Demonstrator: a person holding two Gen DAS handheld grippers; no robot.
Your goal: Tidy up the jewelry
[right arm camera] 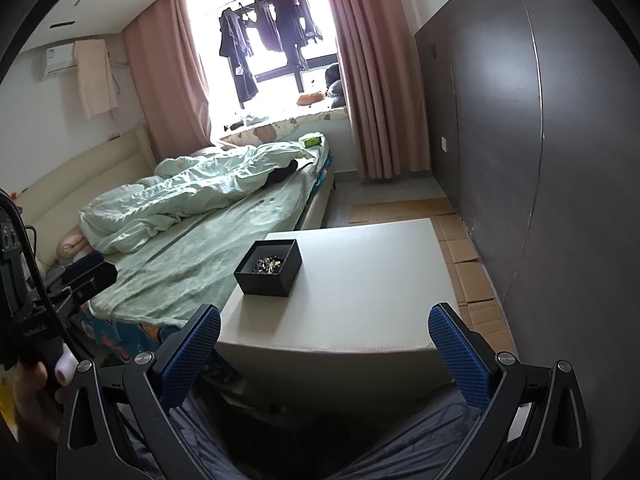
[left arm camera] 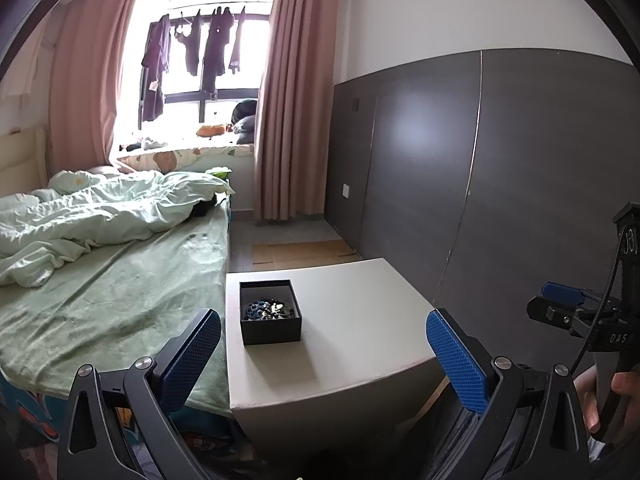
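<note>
At the table's point(left arm camera: 360, 344) left edge, black jewelry box point(left arm camera: 270, 312), bare top beside it, left gripper point(left arm camera: 323, 360) and right gripper point(right arm camera: 324, 356) both spread, empty

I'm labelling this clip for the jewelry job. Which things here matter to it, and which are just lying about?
Belongs to the job:
black box
jewelry heaped in it
white table it stands on
left gripper, open
right gripper, open

Lying about:
bed
quilt
hanging clothes
curtains
floor cardboard

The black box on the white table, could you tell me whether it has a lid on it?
No, the black box stands open on the white table, with a small heap of jewelry showing inside.
</note>
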